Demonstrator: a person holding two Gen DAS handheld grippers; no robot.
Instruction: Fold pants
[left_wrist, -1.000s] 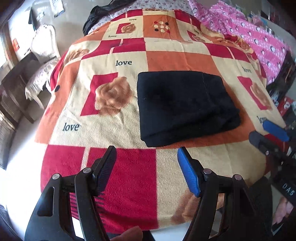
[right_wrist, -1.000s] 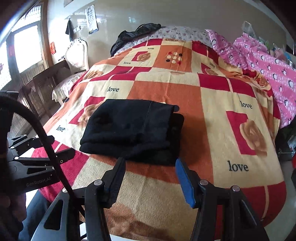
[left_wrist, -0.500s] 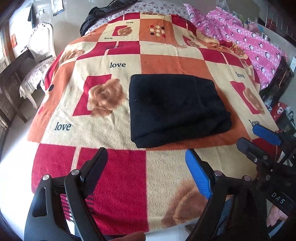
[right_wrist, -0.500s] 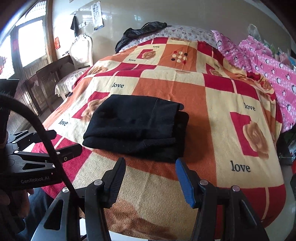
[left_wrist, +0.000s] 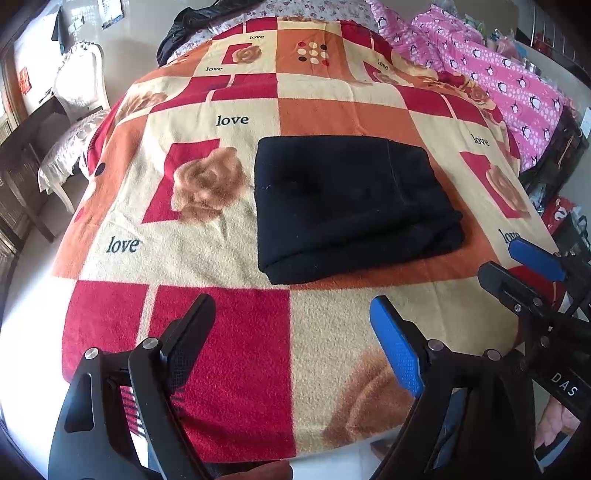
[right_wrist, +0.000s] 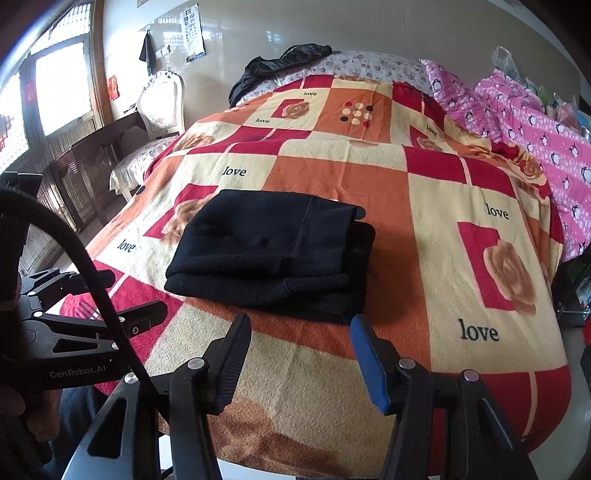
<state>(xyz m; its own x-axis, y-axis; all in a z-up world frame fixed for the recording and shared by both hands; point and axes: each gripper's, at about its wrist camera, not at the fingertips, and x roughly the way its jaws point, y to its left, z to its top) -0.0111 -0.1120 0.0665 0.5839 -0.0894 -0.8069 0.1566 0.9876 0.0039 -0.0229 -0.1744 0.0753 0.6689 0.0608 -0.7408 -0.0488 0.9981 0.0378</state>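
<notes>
Item, nearest: left gripper (left_wrist: 291, 332), held low over the foot end of the bed, fingers (left_wrist: 395, 347) spread as wide as they go, nothing between them; one pad blue, the other black. The jaws have just been opening. Item: right gripper (right_wrist: 299, 350), likewise above the near edge of the bed, fingers (right_wrist: 365, 358) parted about halfway, gripping nothing; the blue fingertip overlaps the near corner of the pants in this view, contact not determinable. Each gripper also shows in the other's view, at the frame's side, with part of a person's hand (left_wrist: 557, 424) under the right one. Item: blanket (left_wrist: 229, 229), fleece, checked in red, orange and cream, with rose motifs and the word "love" repeated, covering the bed. Item: pants (left_wrist: 351, 206), black, folded into a compact thick rectangle of several layers, lying flat on the blanket near the middle of the bed, just beyond both grippers and free of them in the left view. Item, farther: pink penguin-print bedding (left_wrist: 517, 81) heaped along the right side. Item, farthest: dark garment (right_wrist: 280, 62) on a floral pillow at the head of the bed; white chair (right_wrist: 162, 103) by the wall at left.
</notes>
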